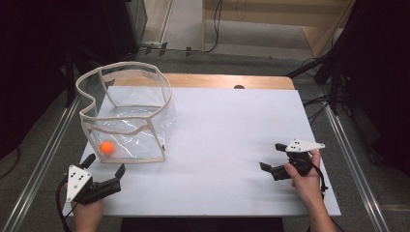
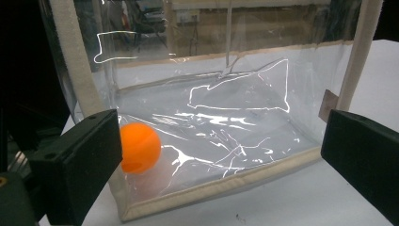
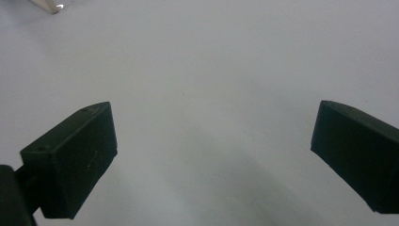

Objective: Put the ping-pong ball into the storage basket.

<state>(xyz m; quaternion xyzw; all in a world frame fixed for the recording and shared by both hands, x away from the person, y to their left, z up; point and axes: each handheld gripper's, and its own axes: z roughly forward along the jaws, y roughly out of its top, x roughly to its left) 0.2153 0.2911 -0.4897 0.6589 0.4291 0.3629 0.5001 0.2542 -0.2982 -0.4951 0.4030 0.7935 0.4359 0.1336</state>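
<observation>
A clear plastic bag point(image 1: 126, 113) with cream fabric edging stands open on the white table point(image 1: 227, 145) at the left. An orange ball point(image 1: 107, 147) lies inside it, in the near left corner. My left gripper point(image 1: 105, 165) is open just in front of the bag, apart from it. In the left gripper view the bag point(image 2: 226, 117) and the ball point(image 2: 139, 147) sit close ahead between the spread jaws of that gripper point(image 2: 219, 165). My right gripper point(image 1: 271, 156) is open at the right of the table, with nothing but bare table between the jaws point(image 3: 211, 160).
A wooden strip point(image 1: 227, 80) runs along the table's far edge. Metal rails point(image 1: 43, 154) flank the table on both sides. Cables point(image 1: 193, 48) lie on the floor beyond. A corner of the bag's edging point(image 3: 49, 5) peeks into the right gripper view.
</observation>
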